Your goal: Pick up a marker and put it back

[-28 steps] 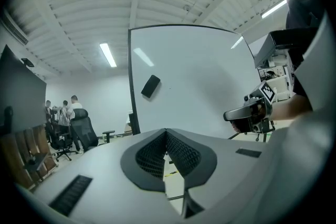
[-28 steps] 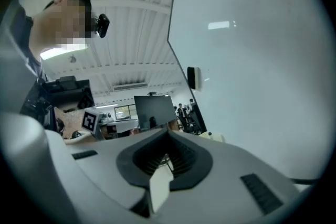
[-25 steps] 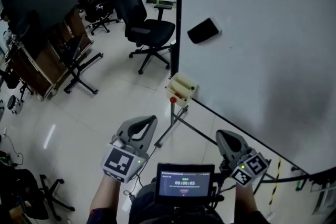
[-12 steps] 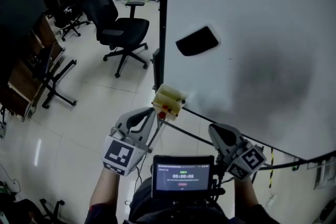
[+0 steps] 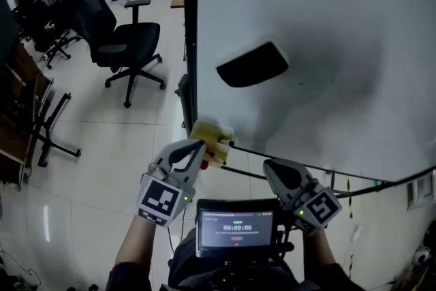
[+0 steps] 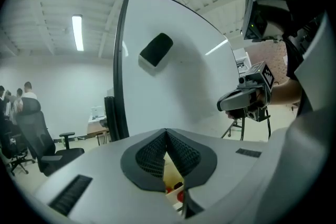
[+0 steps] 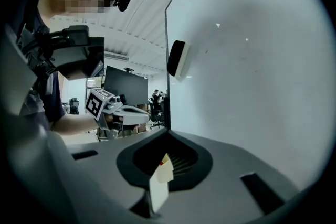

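Your left hand-held gripper (image 5: pixel 197 145) is clenched on nothing, its jaws pressed together tip to tip. The right hand-held gripper (image 5: pixel 270 167) also looks closed and empty.

Before you go in, spread the left jaws (closed tips would only knock the caps about). Line them up either side of one marker so the pads land on its barrel rather than its cap. Choose one marker, keep the tips off its neighbours, and draw it out along its own length so the holder's wall isn't dragged with it.

The markers (image 6: pixel 180 196) sit just ahead of the left gripper. Their red caps show through the gap beneath its closed jaws, inside the pale yellow holder (image 5: pixel 214 135). That holder hangs at the lower left corner of the whiteboard (image 5: pixel 327 24).

From above, the left tips are right at the holder's near side, though I can't tell whether they touch it. The right gripper waits further along the board's bottom edge, apart from the holder. A black eraser (image 5: pixel 252 65) clings to the board higher up, well out of your way.
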